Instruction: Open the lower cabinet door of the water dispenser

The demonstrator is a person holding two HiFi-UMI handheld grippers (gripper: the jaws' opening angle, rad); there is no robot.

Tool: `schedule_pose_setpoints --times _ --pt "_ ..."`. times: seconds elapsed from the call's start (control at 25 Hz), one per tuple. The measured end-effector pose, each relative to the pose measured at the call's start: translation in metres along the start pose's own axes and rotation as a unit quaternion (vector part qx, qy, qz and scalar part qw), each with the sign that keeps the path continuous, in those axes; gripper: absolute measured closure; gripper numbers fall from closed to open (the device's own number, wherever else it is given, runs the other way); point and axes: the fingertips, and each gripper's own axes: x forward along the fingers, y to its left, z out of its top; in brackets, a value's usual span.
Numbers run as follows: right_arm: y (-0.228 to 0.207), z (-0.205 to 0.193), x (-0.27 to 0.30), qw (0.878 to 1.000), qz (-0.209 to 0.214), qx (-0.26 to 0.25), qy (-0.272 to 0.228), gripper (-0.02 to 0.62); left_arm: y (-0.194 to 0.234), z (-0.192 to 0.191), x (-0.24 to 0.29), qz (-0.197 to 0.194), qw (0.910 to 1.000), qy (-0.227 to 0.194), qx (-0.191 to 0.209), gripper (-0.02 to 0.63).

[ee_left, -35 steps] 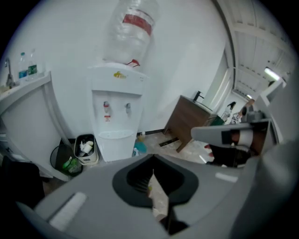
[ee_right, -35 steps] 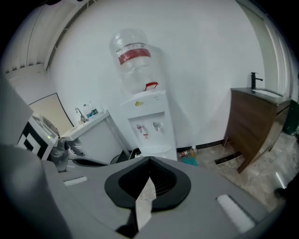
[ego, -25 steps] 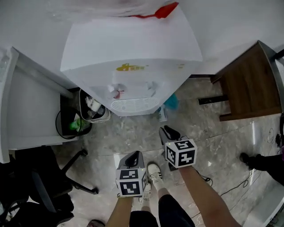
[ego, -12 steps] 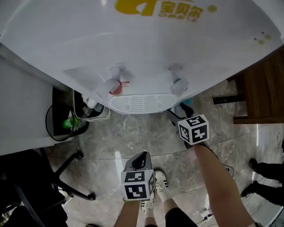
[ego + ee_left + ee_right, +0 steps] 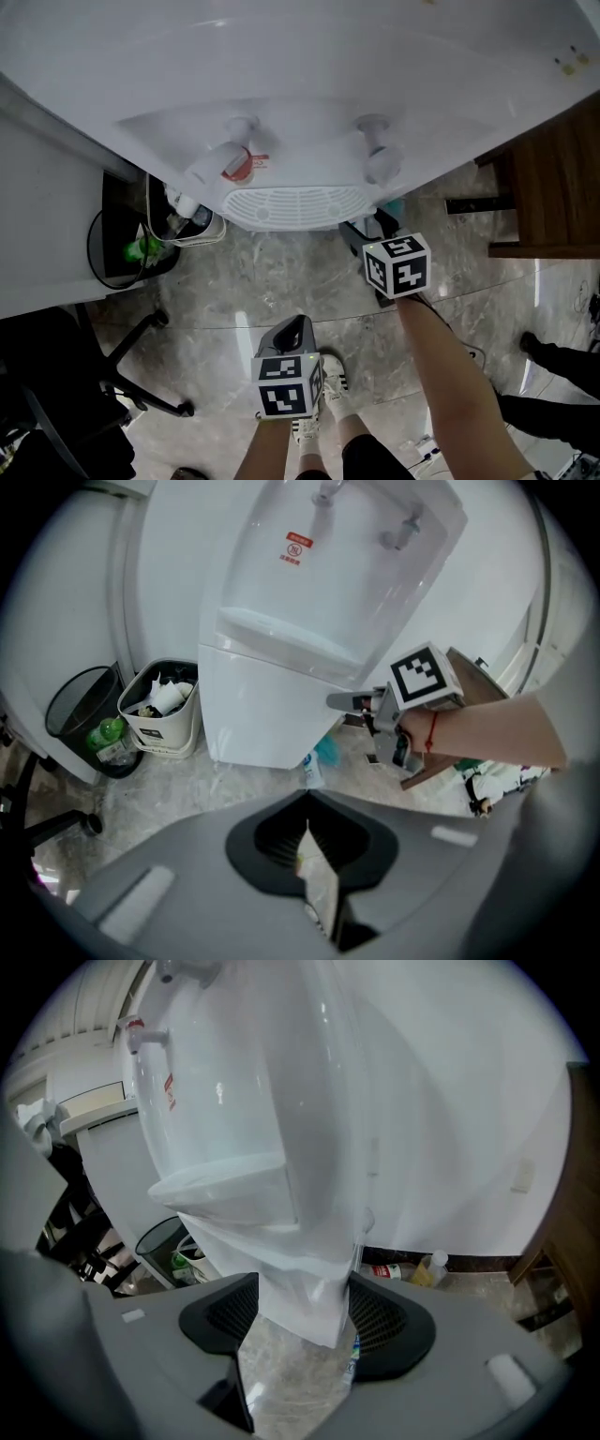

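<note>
The white water dispenser fills the top of the head view, with its two taps and drip grille. Its lower cabinet door is closed. My right gripper reaches under the drip shelf at the cabinet's right front edge. Its jaws are opening wide, and the cabinet's corner shows between them without the pads pressing on it. In the left gripper view the right gripper points at that edge. My left gripper hangs back over the floor, shut and empty.
A black waste bin and a white bin of rubbish stand left of the dispenser. A small bottle lies at its right foot. A wooden table is at the right, an office chair at the lower left.
The head view has dropped much closer to the dispenser. My right gripper has moved forward to the cabinet's right front edge. The left gripper stays low in the middle.
</note>
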Motion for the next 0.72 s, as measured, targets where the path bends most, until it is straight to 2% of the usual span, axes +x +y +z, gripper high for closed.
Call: schedule_pose_setpoints --times 0.32,0.52,0.72 --pt "0.048 -0.056 -0.048 0.999 -0.019 0.038 0.003 0.383 0.006 -0.016 -0.018 0.008 0.9999 -0.009 -0.008 0.600" --pt "0.100 -0.092 -0.075 0.998 0.012 0.068 0.006 0.425 0.016 -0.043 -0.034 0.022 0.9998 -0.003 -0.005 0.601" --pt "0.155 -0.115 -0.089 0.997 0.049 0.059 0.021 0.462 0.034 -0.073 -0.052 0.041 0.9989 -0.008 -0.021 0.600"
